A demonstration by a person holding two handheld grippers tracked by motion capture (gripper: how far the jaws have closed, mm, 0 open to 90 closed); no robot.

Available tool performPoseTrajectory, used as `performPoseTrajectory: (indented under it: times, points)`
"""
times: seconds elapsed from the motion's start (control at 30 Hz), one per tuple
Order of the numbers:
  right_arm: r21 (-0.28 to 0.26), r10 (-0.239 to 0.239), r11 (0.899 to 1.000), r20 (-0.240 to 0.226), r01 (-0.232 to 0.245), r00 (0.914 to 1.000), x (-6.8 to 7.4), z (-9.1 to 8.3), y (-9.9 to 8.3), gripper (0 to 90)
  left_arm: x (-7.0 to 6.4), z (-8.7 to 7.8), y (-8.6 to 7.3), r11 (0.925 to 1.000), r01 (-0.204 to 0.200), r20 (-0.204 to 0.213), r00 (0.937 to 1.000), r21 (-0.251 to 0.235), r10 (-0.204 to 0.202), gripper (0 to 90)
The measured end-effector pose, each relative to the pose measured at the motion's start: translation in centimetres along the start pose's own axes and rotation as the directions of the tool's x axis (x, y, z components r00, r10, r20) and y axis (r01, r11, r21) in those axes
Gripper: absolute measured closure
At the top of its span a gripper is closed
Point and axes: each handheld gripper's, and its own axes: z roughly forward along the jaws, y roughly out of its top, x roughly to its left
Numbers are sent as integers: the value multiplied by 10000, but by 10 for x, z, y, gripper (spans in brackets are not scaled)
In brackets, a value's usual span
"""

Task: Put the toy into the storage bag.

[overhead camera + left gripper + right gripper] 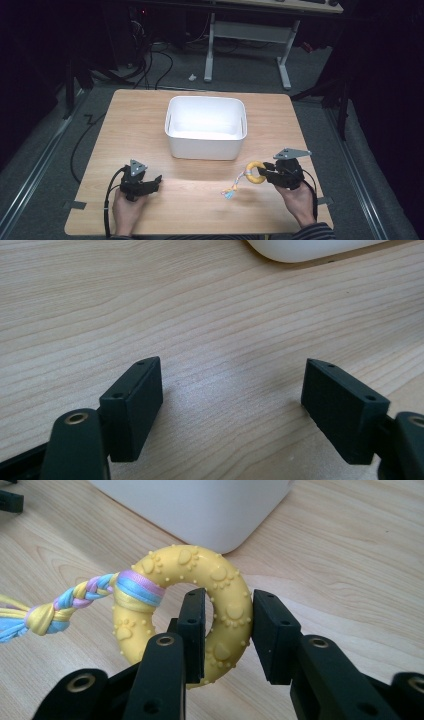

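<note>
Two grippers low over my bench [200,200]. My right gripper [227,630] is clamped across one side of the yellow ring toy [185,610] (paw prints moulded on it), one jaw through the hole, just in front of the white bin [206,127]. Its braided rope tail [75,602] trails off toward the left gripper [232,405], which sits spread wide, nothing between its jaws.
</note>
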Motion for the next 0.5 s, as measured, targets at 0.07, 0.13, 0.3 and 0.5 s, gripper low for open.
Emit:
performPoseTrajectory:
  times: [0.07, 0.13, 0.3, 0.5]
  points:
    - [0, 10, 10000, 20, -10, 10000, -1, -2, 1, 682, 0, 0, 0, 10000, 0, 1, 10000, 2, 0, 249]
    - [-62, -2, 10000, 29, 2, 10000, -4, -8, 4, 683, 0, 0, 0, 10000, 6, -2, 10000, -16, -6, 249]
    - [-208, 66, 9998, 22, -65, 10000, -8, -17, 11, 683, 0, 0, 0, 10000, 8, -14, 10000, -33, -8, 249]
    - [-399, 100, 9992, 8, -99, 10000, -11, -27, 21, 682, 0, 0, 0, 10000, -6, -8, 10000, -12, 6, 249]
